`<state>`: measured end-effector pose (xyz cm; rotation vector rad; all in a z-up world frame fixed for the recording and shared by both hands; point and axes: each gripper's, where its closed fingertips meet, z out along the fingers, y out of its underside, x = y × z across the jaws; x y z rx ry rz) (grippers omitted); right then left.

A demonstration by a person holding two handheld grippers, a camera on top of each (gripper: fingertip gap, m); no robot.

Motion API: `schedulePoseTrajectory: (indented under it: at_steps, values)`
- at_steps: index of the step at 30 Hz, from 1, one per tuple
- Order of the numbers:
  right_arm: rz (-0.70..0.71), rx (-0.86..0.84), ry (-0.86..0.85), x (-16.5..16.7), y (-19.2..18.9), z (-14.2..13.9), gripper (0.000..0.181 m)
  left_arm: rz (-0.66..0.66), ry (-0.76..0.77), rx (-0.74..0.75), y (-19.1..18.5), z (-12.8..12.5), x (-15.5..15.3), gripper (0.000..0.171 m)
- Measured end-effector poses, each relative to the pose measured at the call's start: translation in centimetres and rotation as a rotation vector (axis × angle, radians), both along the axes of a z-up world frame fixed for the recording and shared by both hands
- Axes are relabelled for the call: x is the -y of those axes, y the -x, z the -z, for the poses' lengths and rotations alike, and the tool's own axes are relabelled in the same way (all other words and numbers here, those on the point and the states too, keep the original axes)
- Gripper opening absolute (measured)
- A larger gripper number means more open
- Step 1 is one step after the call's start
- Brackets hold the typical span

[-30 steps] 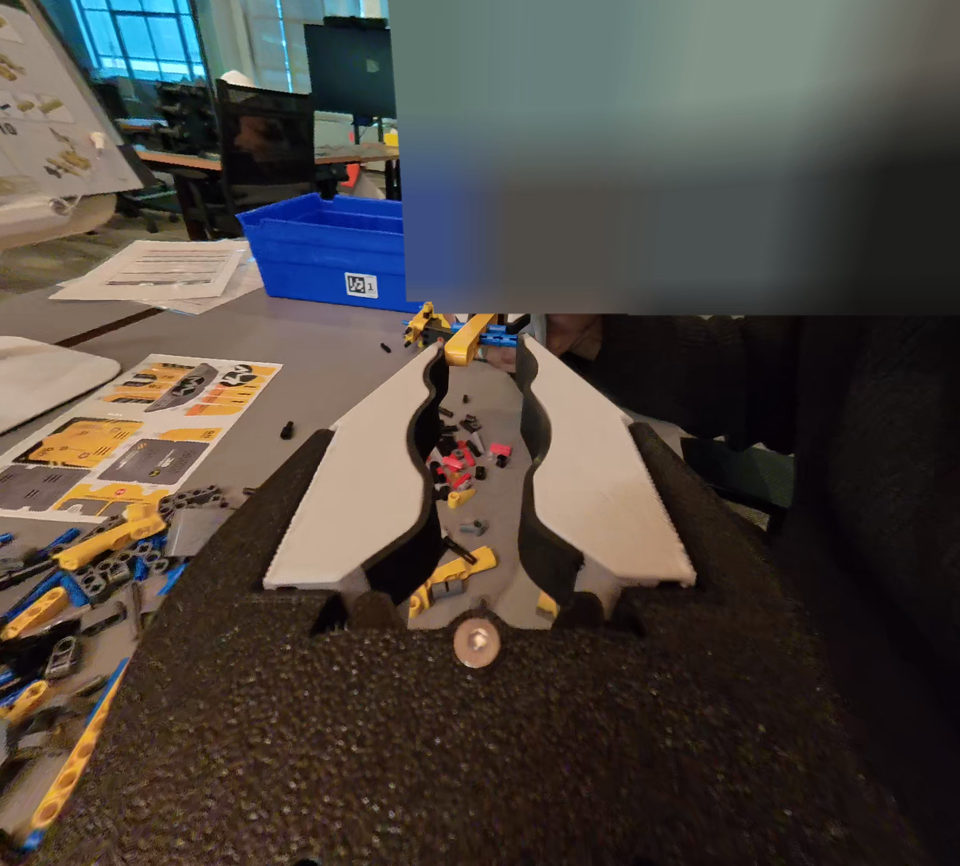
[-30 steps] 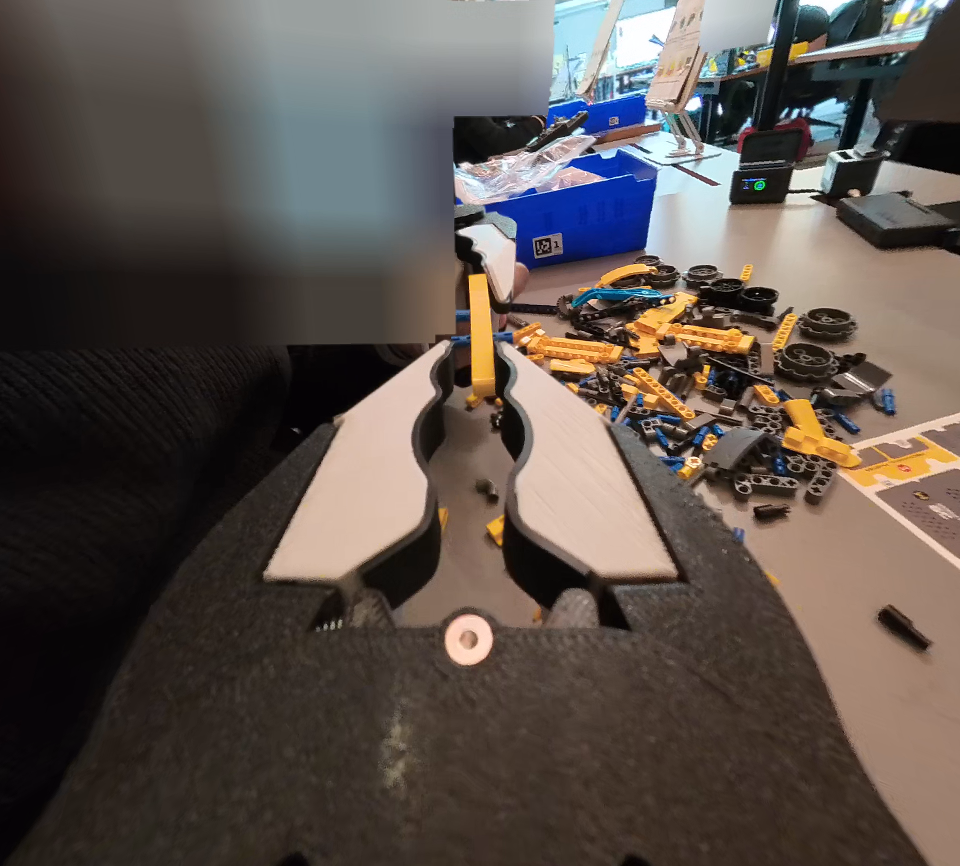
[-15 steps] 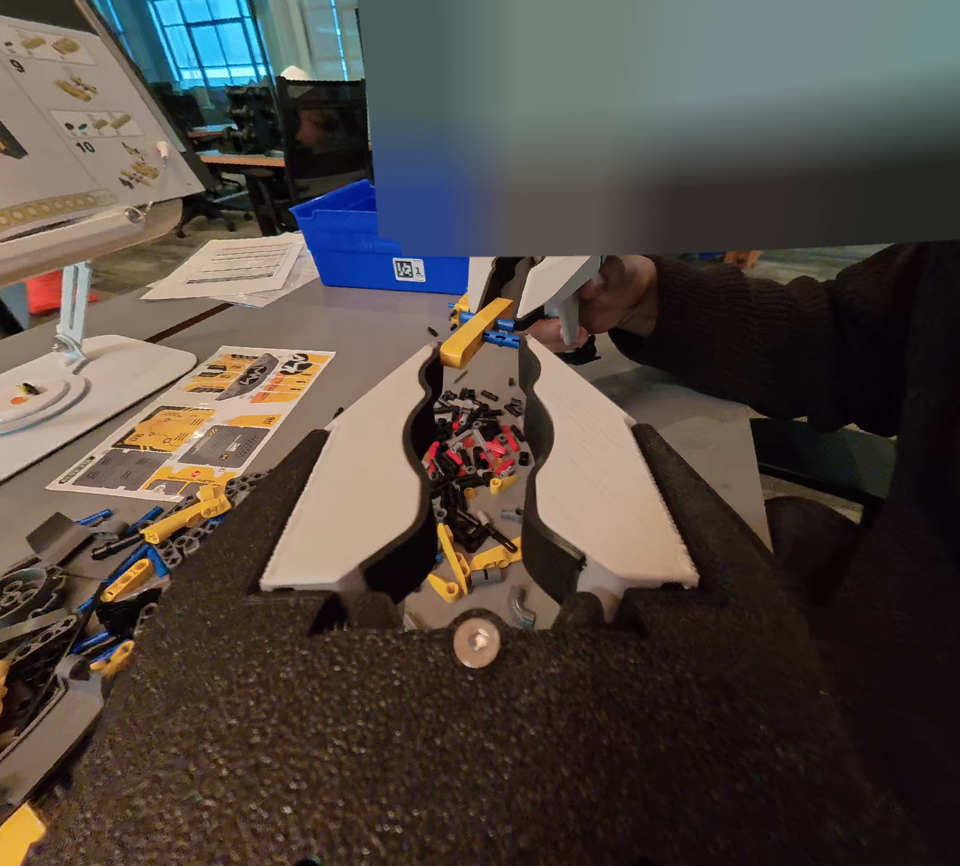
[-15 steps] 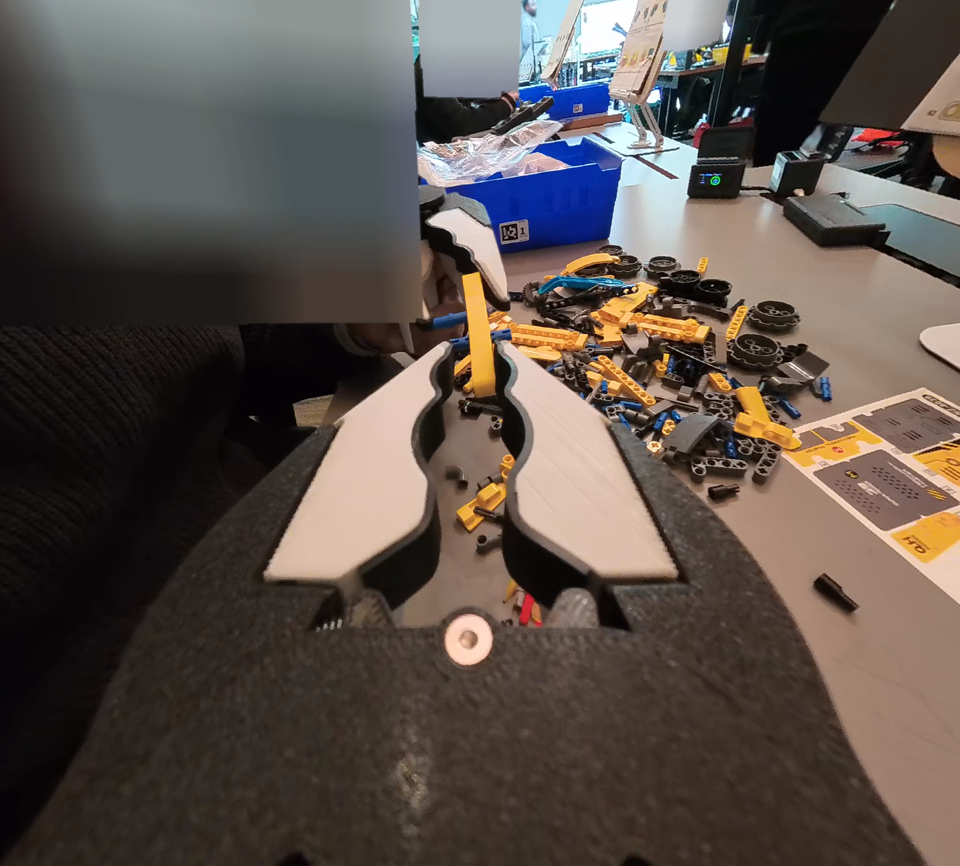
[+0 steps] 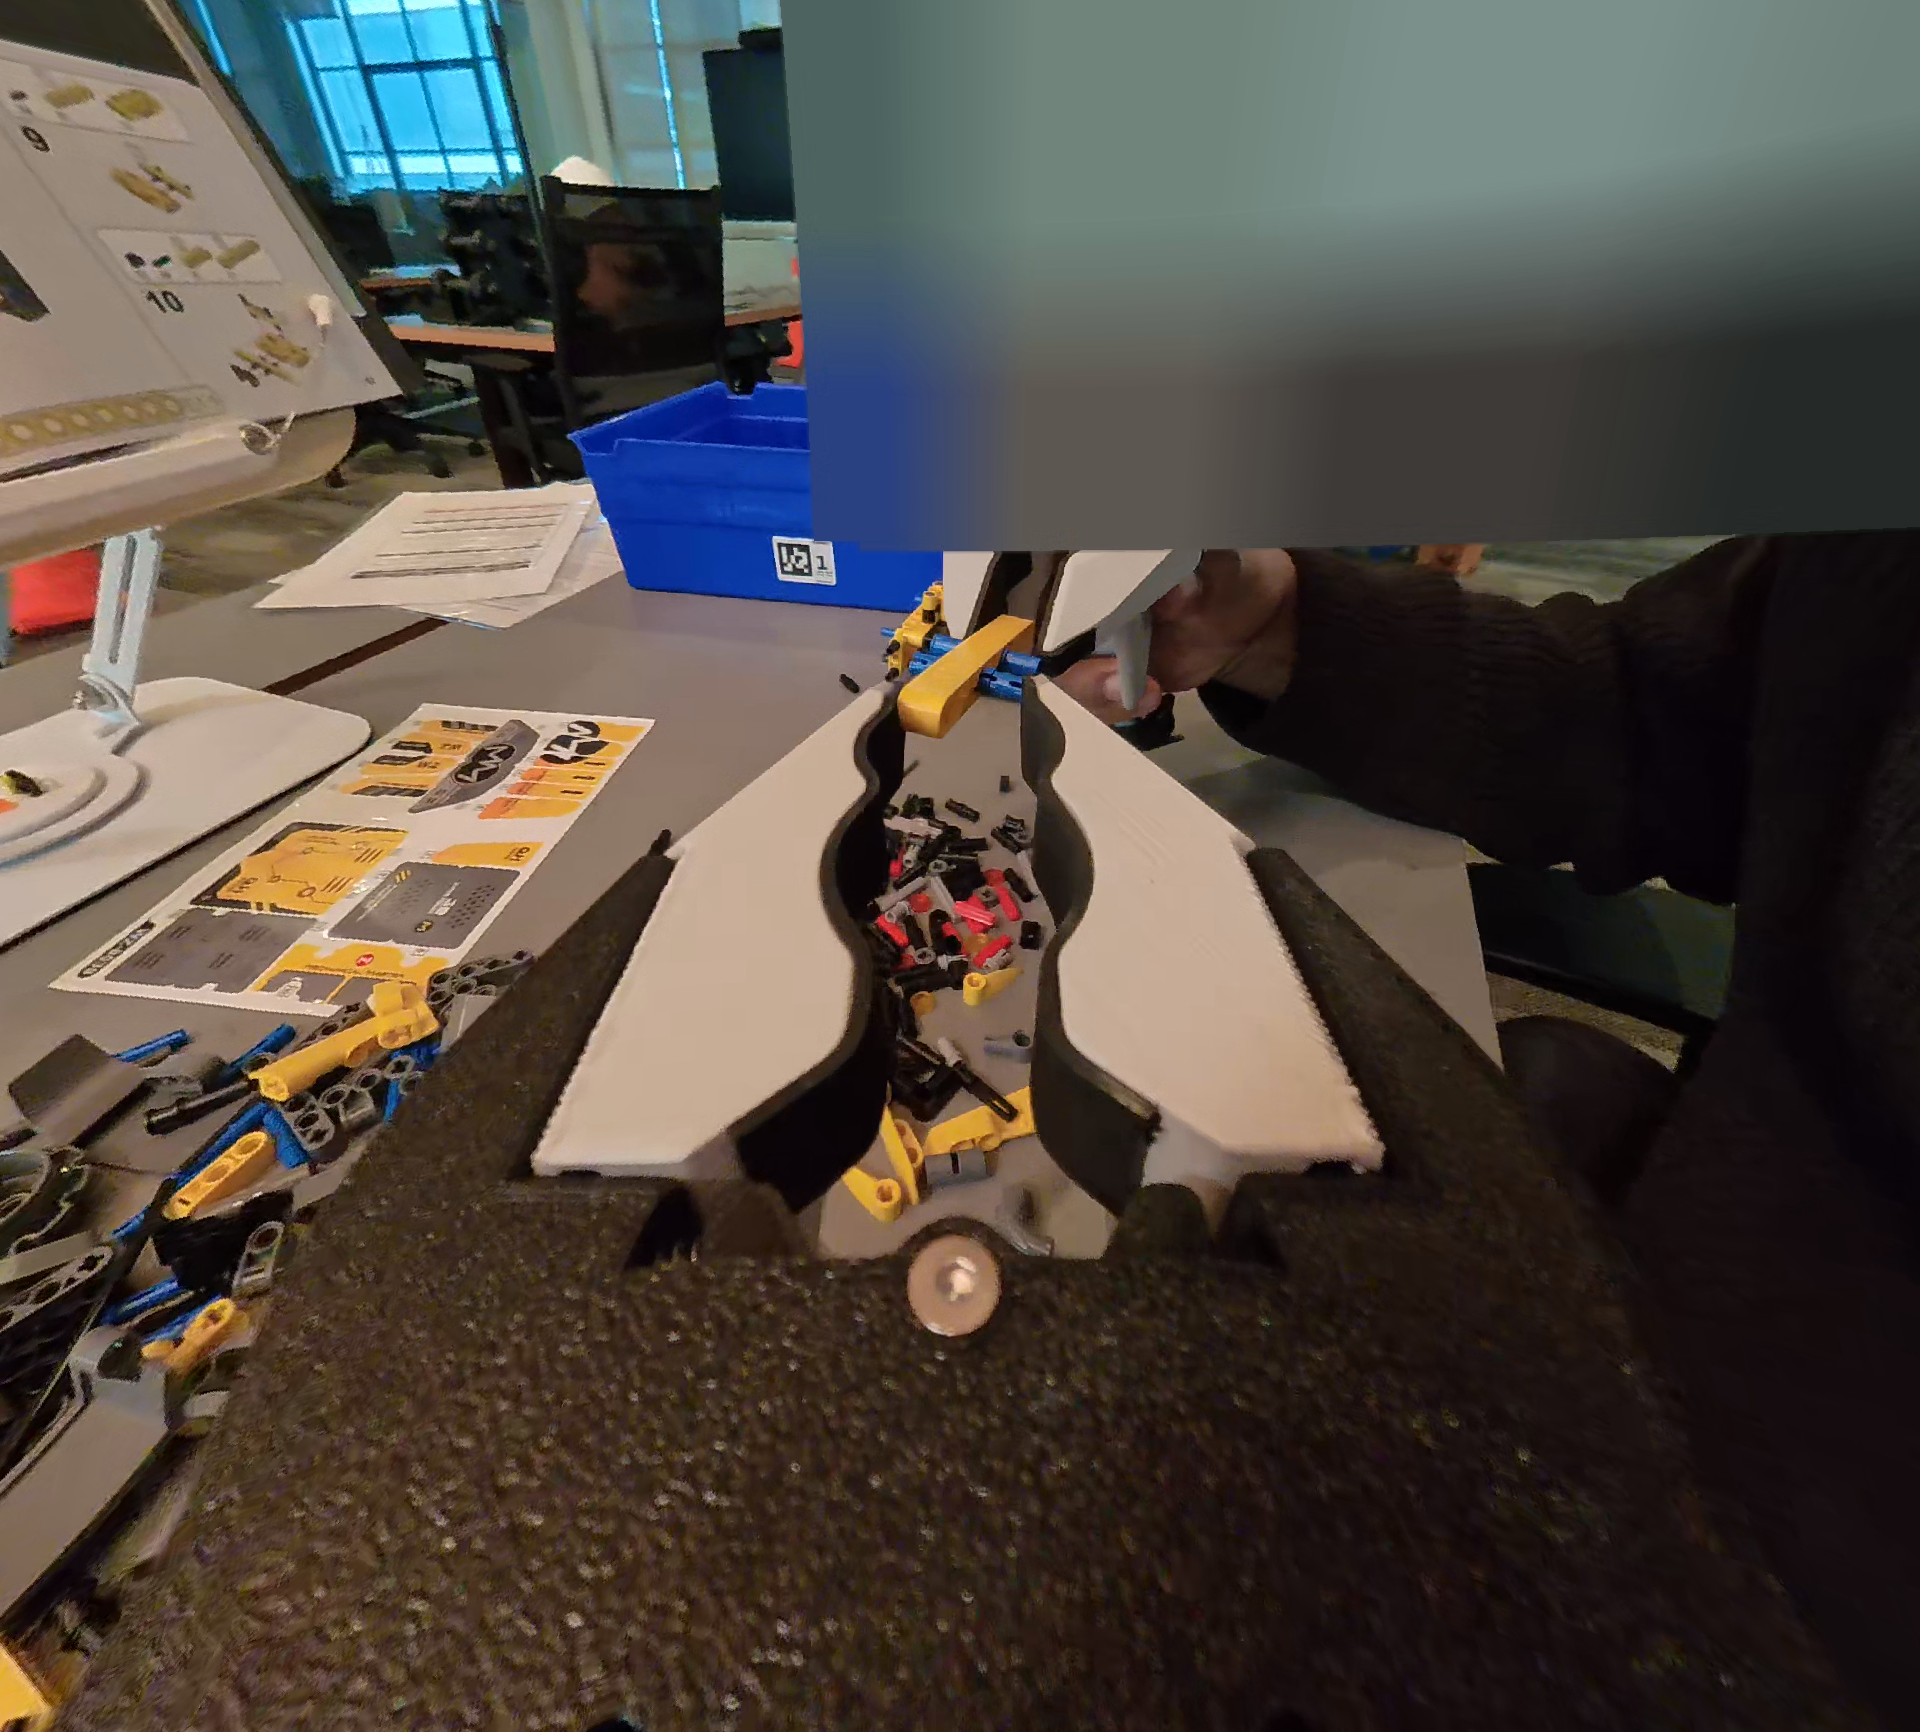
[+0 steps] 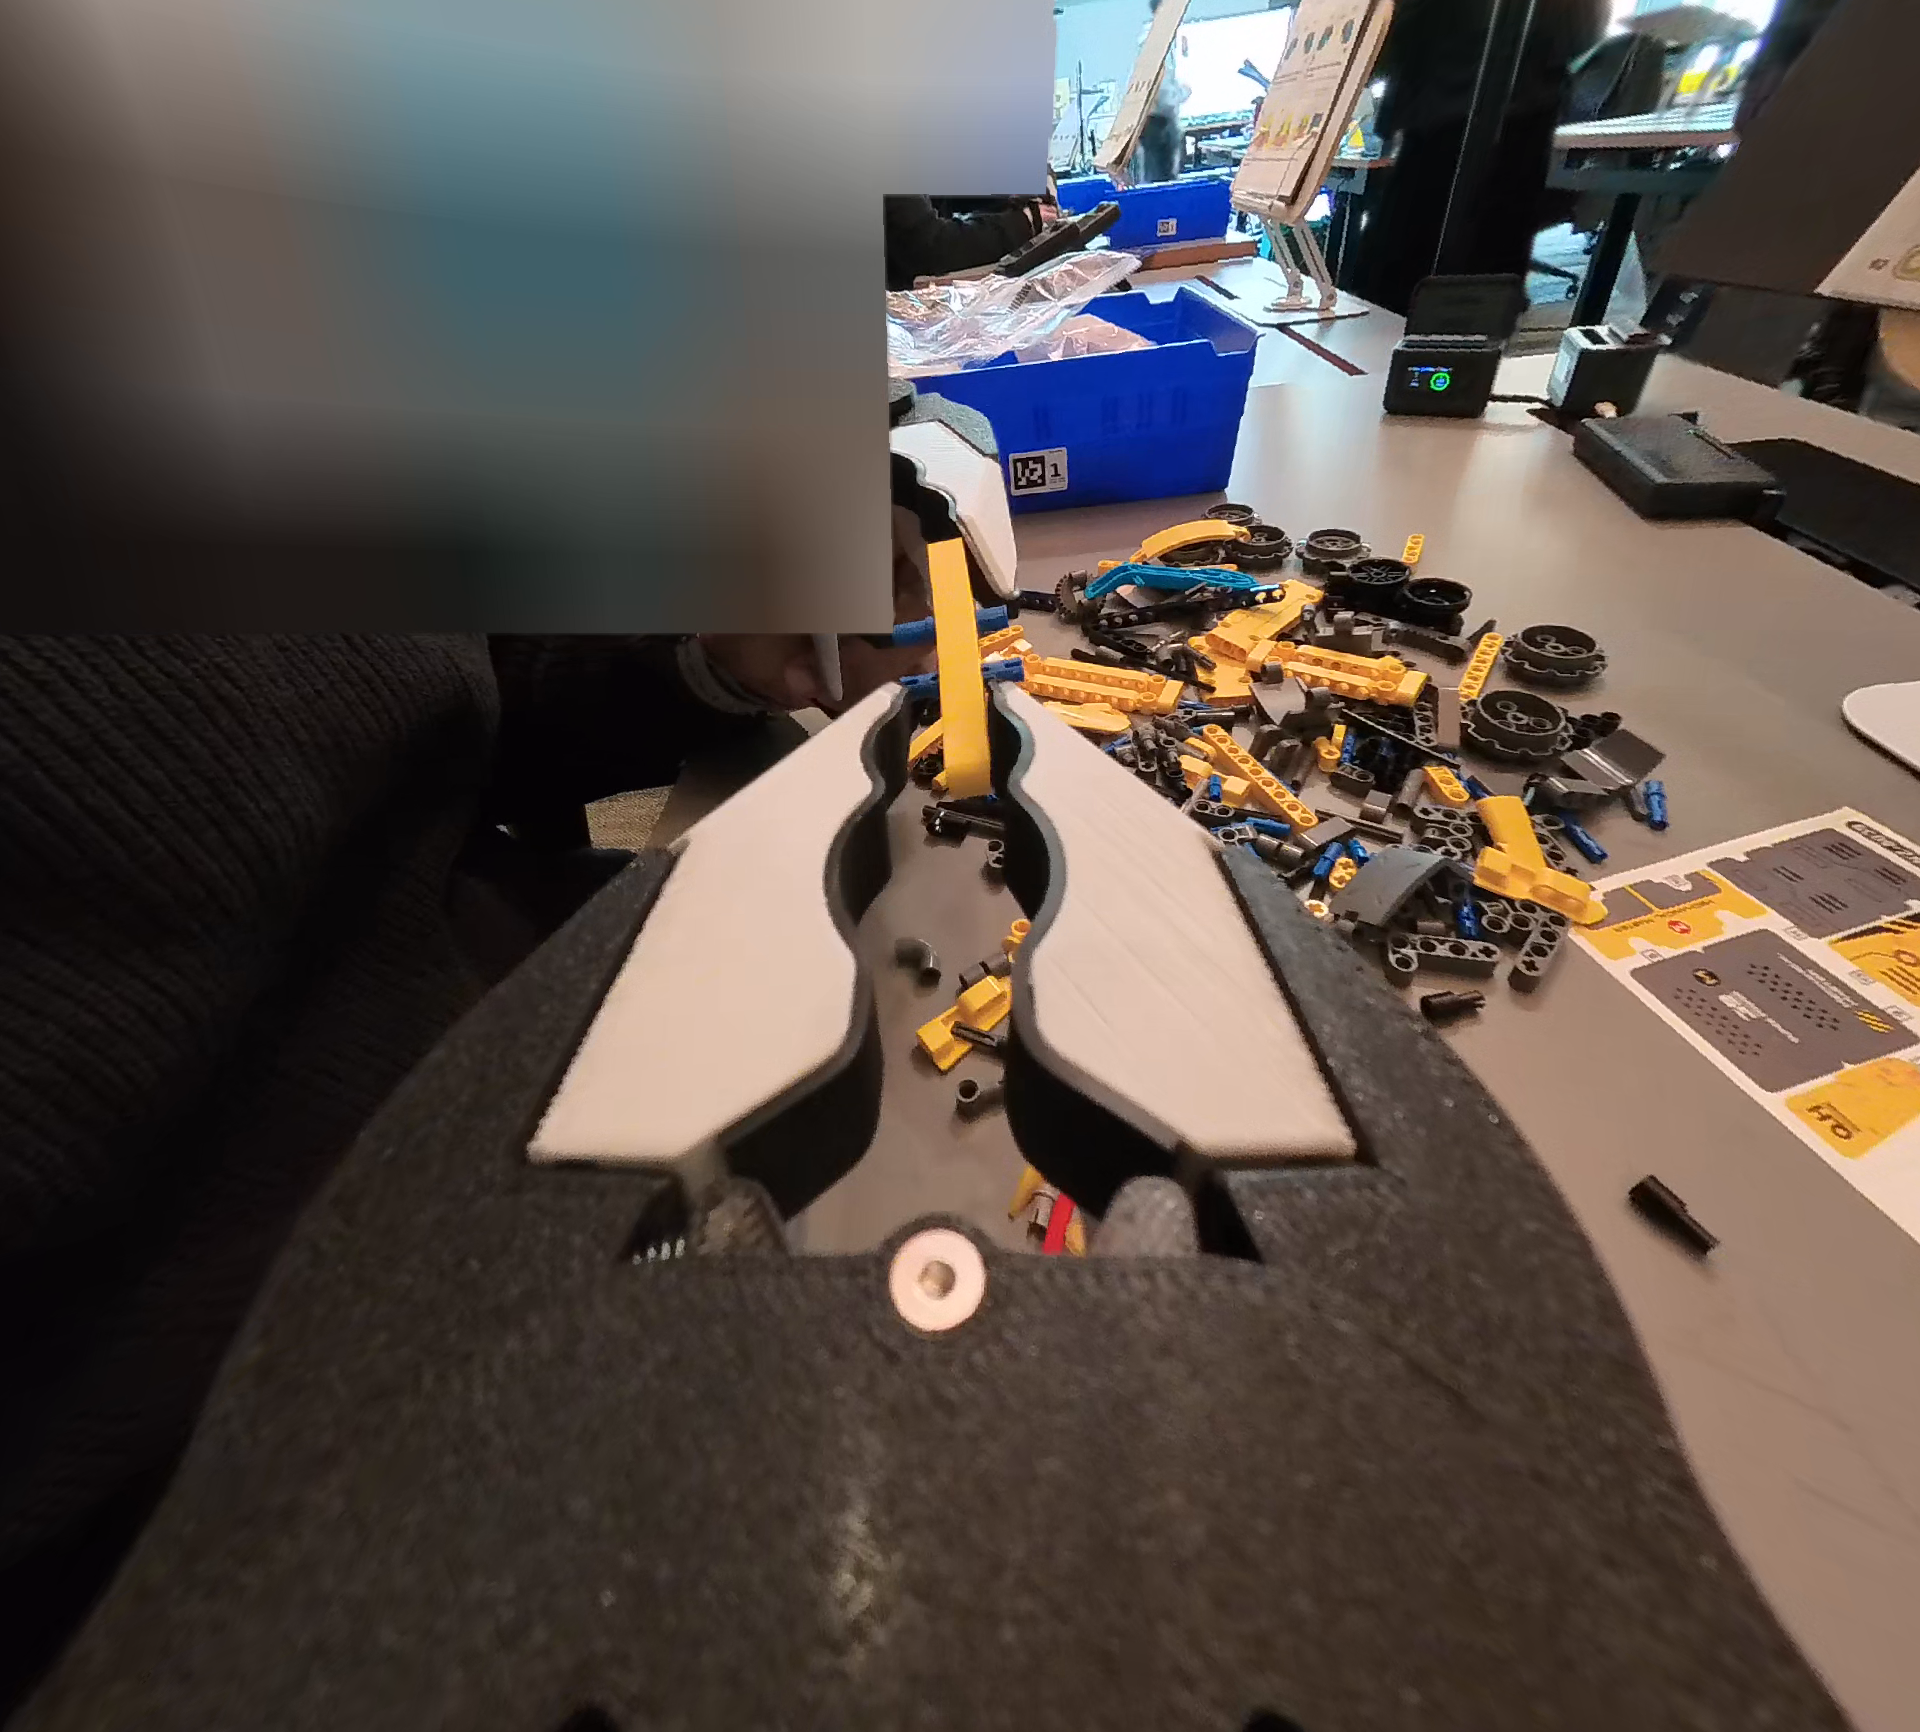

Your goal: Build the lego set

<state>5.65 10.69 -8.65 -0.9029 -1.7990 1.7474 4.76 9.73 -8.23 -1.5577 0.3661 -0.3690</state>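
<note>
My left gripper [image 5: 961,700] is shut on the near end of a yellow beam [image 5: 964,672] that carries blue pins. My right gripper [image 6: 948,716] is shut on the other end of the same yellow beam [image 6: 956,674], held upright above the grey table [image 6: 1558,1370]. The right gripper also shows in the left wrist view [image 5: 1081,602], held by a hand in a dark sleeve. The left gripper's white finger shows in the right wrist view [image 6: 977,519], at the beam's top. Small red, black and yellow parts [image 5: 945,903] lie on the table below the beam.
A pile of yellow, grey and blue parts and black wheels [image 6: 1330,726] lies right of the beam, more loose parts [image 5: 208,1163] at left. There are also a sticker sheet [image 5: 364,851], a blue bin [image 6: 1122,404], an instruction stand [image 5: 135,280], papers [image 5: 468,539] and black devices [image 6: 1662,467].
Both grippers keep hold of the yellow beam. The left wrist view has pulled back and turned, so the right gripper and the hand holding it now show beyond the beam.
</note>
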Motion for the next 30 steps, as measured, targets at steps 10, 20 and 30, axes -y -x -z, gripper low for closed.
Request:
schedulePoseTrajectory:
  at_steps: [10, 20, 30]
  values:
    - [0.036, -0.016, -0.024, -0.2, 0.4, 0.1, 0.014, -0.039, -0.006, -0.033, 0.5, 0.2, -0.2, 0.023]
    - [0.026, -0.031, -0.024, 0.0, 0.3, 0.0, 0.015, -0.044, -0.033, -0.046, 0.4, 0.0, -0.1, 0.022]
    - [0.089, -0.102, -0.064, -0.5, 0.6, -0.6, 0.007, -0.076, -0.075, 0.0, 1.1, -0.2, -0.2, 0.025]
